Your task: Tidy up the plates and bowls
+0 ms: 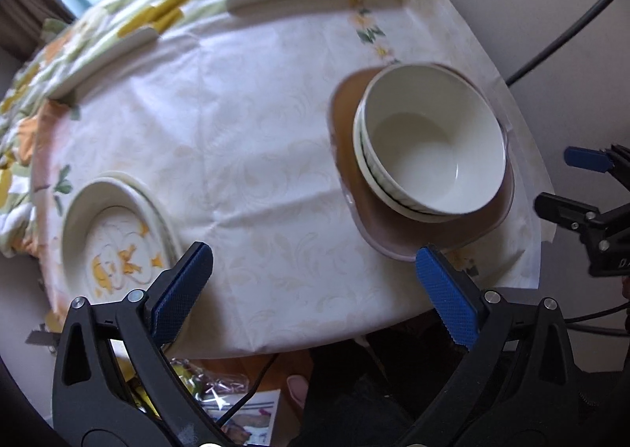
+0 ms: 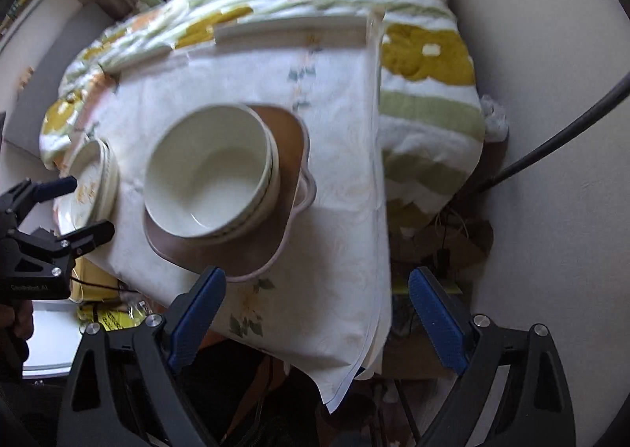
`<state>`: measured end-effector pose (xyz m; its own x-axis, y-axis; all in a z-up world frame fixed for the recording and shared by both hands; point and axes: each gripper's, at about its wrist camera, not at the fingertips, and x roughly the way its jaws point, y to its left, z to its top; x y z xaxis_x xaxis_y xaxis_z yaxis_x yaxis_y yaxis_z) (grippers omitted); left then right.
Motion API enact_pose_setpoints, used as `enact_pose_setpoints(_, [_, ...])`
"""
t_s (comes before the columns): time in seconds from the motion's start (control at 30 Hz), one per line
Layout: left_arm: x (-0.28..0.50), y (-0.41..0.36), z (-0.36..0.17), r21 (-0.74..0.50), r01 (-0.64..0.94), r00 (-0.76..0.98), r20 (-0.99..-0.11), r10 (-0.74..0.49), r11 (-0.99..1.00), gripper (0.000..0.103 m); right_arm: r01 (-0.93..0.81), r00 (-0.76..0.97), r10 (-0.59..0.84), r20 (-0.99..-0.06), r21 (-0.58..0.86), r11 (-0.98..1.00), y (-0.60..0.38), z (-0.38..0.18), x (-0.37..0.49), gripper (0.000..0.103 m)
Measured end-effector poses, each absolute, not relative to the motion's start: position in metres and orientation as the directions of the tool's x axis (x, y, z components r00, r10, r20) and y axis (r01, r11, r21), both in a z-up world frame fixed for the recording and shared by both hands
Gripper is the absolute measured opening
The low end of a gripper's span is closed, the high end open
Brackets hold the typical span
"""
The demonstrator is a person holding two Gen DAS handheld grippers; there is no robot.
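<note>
Draped over the table, a white damask tablecloth meets a flower-patterned quilt in orange, mustard and green at the far edge. Two nested cream ceramic bowls sit on a brown square plate with rounded corners, at about 2 o'clock in the left wrist view and 11 o'clock in the right wrist view. A stack of round cream plates with yellow fruit motifs lies at 8 o'clock in the left view, well apart from the bowls. The left gripper hovers above the cloth, its blue-padded jaws spread wide around nothing. The right gripper hangs over the table's near corner, jaws likewise wide and empty.
</note>
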<state>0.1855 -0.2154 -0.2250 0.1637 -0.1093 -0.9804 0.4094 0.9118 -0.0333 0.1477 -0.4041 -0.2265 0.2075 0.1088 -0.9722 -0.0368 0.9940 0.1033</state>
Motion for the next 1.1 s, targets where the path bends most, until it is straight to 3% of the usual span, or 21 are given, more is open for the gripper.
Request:
enact_pose_setpoints(0.1, [0.194, -0.222, -0.24, -0.041, 0.442, 0.113, -0.988, -0.101, 0.896, 0.101, -0.073, 0.172, 0.074, -0.982, 0.062, 0.995, -0.394, -0.24, 0.156, 0.089])
enact_pose_setpoints(0.3, [0.213, -0.23, -0.261, -0.09, 0.477, 0.022, -0.993, -0.114, 0.874, 0.084, -0.114, 0.101, 0.066, -0.993, 0.054, 0.992, -0.383, -0.262, 0.174, 0.062])
enact_pose_setpoints(0.4, [0.216, -0.235, -0.272, -0.135, 0.492, -0.029, -0.99, -0.139, 0.86, 0.074, -0.136, 0.06, 0.074, -0.995, 0.066, 0.989, -0.38, -0.272, 0.178, 0.055])
enact_pose_setpoints(0.5, [0.218, -0.242, -0.28, -0.163, 0.5, -0.059, -0.986, -0.154, 0.85, 0.059, -0.161, 0.025, 0.109, -0.994, 0.103, 0.982, -0.375, -0.285, 0.18, 0.044])
enact_pose_setpoints(0.6, [0.219, -0.251, -0.288, -0.18, 0.518, -0.071, -0.983, -0.168, 0.836, 0.04, -0.169, 0.009, 0.168, -0.986, 0.164, 0.972, -0.375, -0.294, 0.182, 0.038])
enact_pose_setpoints(0.67, [0.217, -0.257, -0.292, -0.199, 0.539, -0.075, -0.979, -0.189, 0.818, 0.022, -0.154, 0.006, 0.213, -0.977, 0.21, 0.966, -0.376, -0.301, 0.183, 0.033])
enact_pose_setpoints(0.7, [0.217, -0.26, -0.294, -0.201, 0.55, -0.073, -0.978, -0.193, 0.81, 0.018, -0.145, 0.012, 0.232, -0.973, 0.228, 0.963, -0.378, -0.303, 0.183, 0.028])
enact_pose_setpoints(0.77, [0.218, -0.262, -0.297, -0.192, 0.554, -0.058, -0.979, -0.193, 0.81, 0.015, -0.142, 0.024, 0.255, -0.967, 0.249, 0.958, -0.379, -0.307, 0.182, 0.021])
enact_pose_setpoints(1.1, [0.212, -0.262, -0.293, -0.157, 0.562, 0.033, -0.977, -0.211, 0.812, 0.014, -0.193, 0.113, 0.237, -0.965, 0.213, 0.958, -0.374, -0.298, 0.173, 0.021])
